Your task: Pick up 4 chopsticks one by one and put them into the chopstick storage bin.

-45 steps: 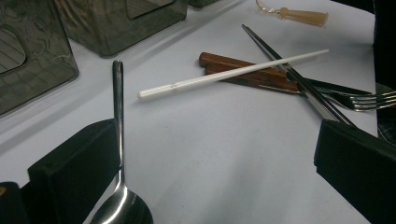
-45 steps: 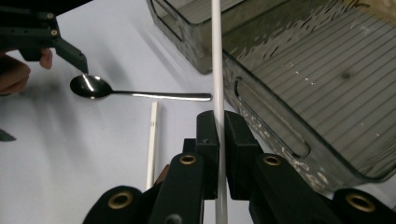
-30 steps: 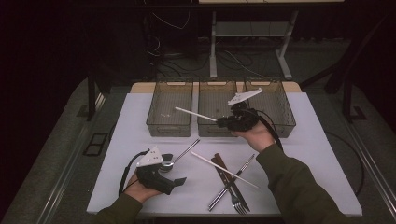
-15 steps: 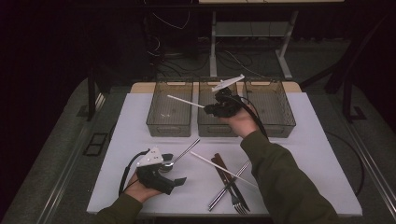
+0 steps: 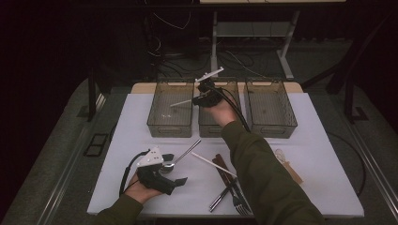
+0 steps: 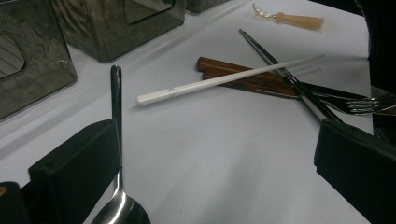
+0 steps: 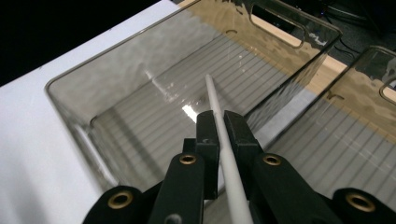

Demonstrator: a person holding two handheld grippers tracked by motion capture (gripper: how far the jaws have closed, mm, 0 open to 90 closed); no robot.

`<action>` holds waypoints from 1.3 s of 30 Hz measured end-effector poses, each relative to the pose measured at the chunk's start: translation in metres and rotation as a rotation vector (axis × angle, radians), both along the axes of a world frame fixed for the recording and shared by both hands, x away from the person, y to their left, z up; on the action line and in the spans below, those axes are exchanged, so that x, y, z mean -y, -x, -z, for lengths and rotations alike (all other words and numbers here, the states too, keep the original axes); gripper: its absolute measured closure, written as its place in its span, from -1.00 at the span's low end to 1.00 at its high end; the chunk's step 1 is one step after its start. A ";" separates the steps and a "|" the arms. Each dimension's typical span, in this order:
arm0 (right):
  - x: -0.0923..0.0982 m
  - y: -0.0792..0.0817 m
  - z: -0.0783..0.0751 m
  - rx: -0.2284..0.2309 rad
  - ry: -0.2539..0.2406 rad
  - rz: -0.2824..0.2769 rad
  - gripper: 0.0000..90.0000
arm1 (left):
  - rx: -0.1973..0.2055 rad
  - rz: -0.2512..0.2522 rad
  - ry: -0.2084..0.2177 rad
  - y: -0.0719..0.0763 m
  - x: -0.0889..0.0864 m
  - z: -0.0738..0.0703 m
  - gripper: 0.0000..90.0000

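White bench (image 5: 319, 154), dark room: right gripper (image 7: 218, 122), jaws clamped on a chopstick (image 7: 215, 100), should lower it level into the left bin (image 5: 171, 125); left gripper (image 5: 174, 174) jaws open.

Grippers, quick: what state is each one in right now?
Left gripper: open, jaws wide apart, a shiny metal spoon beside one jaw, not gripped.
Right gripper: closed on a slim white chopstick, held over the leftmost clear plastic bin.
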State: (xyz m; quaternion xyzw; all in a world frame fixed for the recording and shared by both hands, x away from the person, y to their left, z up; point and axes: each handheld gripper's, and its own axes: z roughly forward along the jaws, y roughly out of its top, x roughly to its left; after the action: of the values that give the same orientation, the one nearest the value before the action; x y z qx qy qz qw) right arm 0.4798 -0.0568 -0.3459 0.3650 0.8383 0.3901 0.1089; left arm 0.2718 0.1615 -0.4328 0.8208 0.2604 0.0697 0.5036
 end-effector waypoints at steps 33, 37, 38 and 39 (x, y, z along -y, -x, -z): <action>-0.046 -0.024 0.022 -0.051 0.063 0.026 0.31 | 0.000 0.020 0.001 -0.001 0.002 0.000 -1.00; -0.041 -0.018 0.016 -0.055 0.042 0.001 0.18 | 0.004 0.019 -0.005 -0.001 0.002 0.000 -1.00; -0.040 -0.015 0.014 -0.054 0.039 -0.008 0.16 | 0.002 0.015 -0.002 -0.001 0.003 0.000 -1.00; -0.036 -0.009 0.011 -0.048 0.024 -0.024 0.11 | 0.002 0.015 -0.002 -0.001 0.003 0.000 -1.00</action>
State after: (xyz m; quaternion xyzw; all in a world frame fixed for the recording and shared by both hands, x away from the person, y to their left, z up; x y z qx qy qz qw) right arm 0.4889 -0.0209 -0.3566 0.3627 0.8497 0.3723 0.0883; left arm 0.2733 0.1589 -0.4333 0.8231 0.2536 0.0672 0.5037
